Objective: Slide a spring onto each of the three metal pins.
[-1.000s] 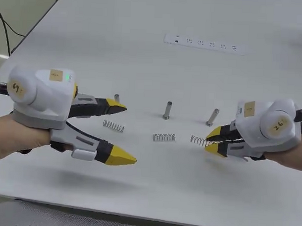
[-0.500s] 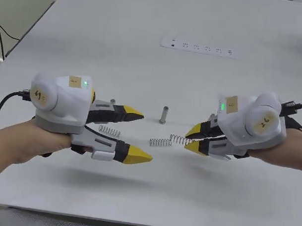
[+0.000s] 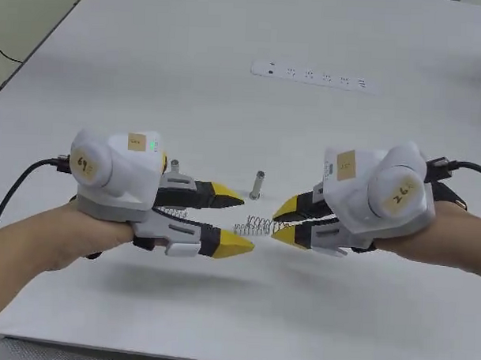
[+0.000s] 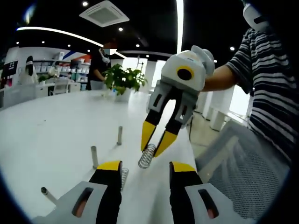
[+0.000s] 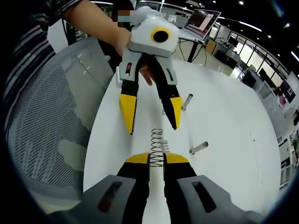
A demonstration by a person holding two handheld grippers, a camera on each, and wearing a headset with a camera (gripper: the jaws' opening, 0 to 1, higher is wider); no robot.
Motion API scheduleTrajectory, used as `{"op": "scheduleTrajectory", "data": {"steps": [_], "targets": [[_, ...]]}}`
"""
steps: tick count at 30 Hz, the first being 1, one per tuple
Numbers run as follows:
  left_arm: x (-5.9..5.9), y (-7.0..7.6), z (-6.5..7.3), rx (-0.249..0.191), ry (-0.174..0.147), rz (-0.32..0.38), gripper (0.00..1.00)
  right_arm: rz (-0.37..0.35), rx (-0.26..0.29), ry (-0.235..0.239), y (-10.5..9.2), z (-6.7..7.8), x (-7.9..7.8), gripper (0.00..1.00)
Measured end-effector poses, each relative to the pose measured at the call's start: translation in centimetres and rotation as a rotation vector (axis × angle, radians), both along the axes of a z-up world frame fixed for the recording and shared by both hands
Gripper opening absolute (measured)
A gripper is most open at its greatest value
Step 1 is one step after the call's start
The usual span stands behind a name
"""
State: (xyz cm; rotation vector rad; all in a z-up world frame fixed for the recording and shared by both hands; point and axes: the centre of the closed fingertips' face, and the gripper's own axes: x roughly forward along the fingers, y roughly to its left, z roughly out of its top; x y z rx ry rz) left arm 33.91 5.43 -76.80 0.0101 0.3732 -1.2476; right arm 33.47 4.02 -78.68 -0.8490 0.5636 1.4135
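My right gripper (image 3: 283,219) is shut on one end of a small steel spring (image 3: 257,225), which sticks out level toward my left gripper (image 3: 233,220). The left gripper is open, its yellow tips on either side of the spring's free end and apart from it. In the left gripper view the right gripper (image 4: 155,142) hangs the spring (image 4: 146,156) just ahead of my own jaws. In the right gripper view the spring (image 5: 156,148) rises from my gripper (image 5: 157,159). Two upright metal pins (image 3: 256,184) (image 3: 174,166) stand behind; three pins (image 4: 119,135) (image 4: 94,156) (image 4: 48,195) appear in the left gripper view.
Another spring (image 4: 124,177) lies on the white table (image 3: 228,93) under the left gripper, partly hidden. A white power strip (image 3: 315,76) lies at the back. In the left gripper view a person in a striped shirt (image 4: 268,93) holds the right gripper, and potted plants (image 4: 124,79) stand far off.
The right gripper has lifted a spring off the table and carried it left. The left gripper has moved right to meet it, still open. The camera has shifted too.
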Motion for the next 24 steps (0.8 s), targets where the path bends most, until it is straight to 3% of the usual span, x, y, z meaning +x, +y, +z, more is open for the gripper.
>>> {"op": "scheduleTrajectory", "data": {"steps": [2,11,17,24], "targets": [[0.2,-0.2,0.0,-0.018,0.022,0.008,0.32,0.002,0.001,0.002,0.1,0.0,0.0,0.08],[0.4,-0.7,0.5,-0.044,0.024,0.01,0.23,-0.016,0.023,0.016,0.2,0.4,0.0,0.08],[0.3,-0.9,0.2,-0.035,0.026,0.004,0.22,-0.013,0.028,0.019,0.3,0.7,-0.2,0.08],[0.0,-1.4,0.4,-0.042,0.02,-0.013,0.14,-0.001,0.031,0.015,0.5,1.0,-0.3,0.08]]}}
